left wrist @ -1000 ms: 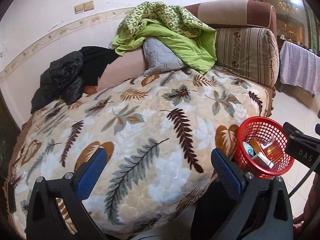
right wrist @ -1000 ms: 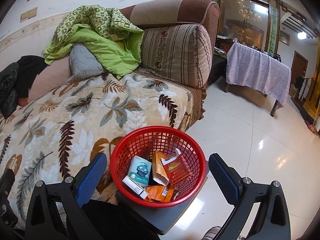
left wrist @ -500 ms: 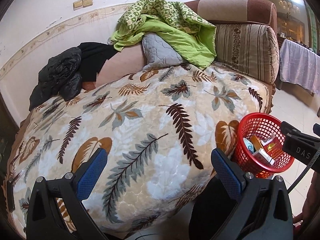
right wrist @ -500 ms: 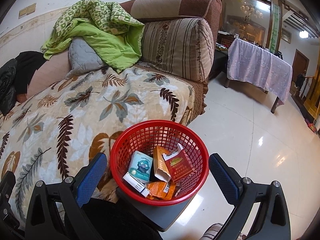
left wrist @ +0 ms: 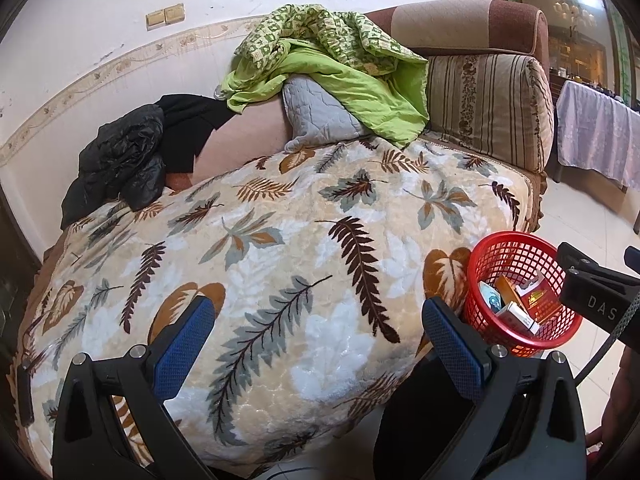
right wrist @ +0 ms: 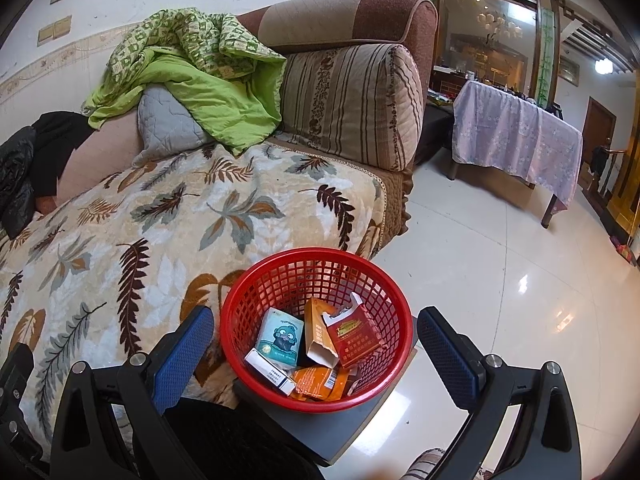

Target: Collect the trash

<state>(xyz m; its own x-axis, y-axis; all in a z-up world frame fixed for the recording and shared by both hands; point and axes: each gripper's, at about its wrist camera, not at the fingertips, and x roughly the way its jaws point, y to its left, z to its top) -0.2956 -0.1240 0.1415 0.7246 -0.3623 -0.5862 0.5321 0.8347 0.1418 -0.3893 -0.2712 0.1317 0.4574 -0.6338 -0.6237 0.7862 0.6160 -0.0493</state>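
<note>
Your left hand-held gripper (left wrist: 316, 344) is spread wide with nothing between its blue pads (left wrist: 180, 348), and it points at the leaf-print blanket (left wrist: 280, 264) that covers the sofa seat straight ahead of it. The red basket (left wrist: 516, 280) sits just off its right finger, down at the front corner of the sofa, and part of your other gripper's black body (left wrist: 592, 292) shows past the basket on that side.

Your right hand-held gripper (right wrist: 316, 344) is also wide open and holds nothing. The same red basket (right wrist: 316, 280) lies directly in front of it, between the two fingers in the view, though neither finger touches the rim. The basket rests on a dark grey flat stand (right wrist: 320, 432) just below the gripper. Inside it you can see the trash: a pale blue packet with a cartoon face (right wrist: 280, 336), a white box (right wrist: 270, 376) lying below that, an opened orange carton (right wrist: 318, 336) in the middle, a red cigarette pack (right wrist: 356, 336) with its lid torn up to the right, and orange wrappers (right wrist: 316, 384) at the bottom.

Ahead and left of this gripper, a green quilt (right wrist: 200, 80) is heaped on the sofa back beside a striped cushion (right wrist: 348, 104). Far ahead to the right stands a counter under a lilac cloth (right wrist: 516, 136) on the shiny tiled floor (right wrist: 500, 300).
</note>
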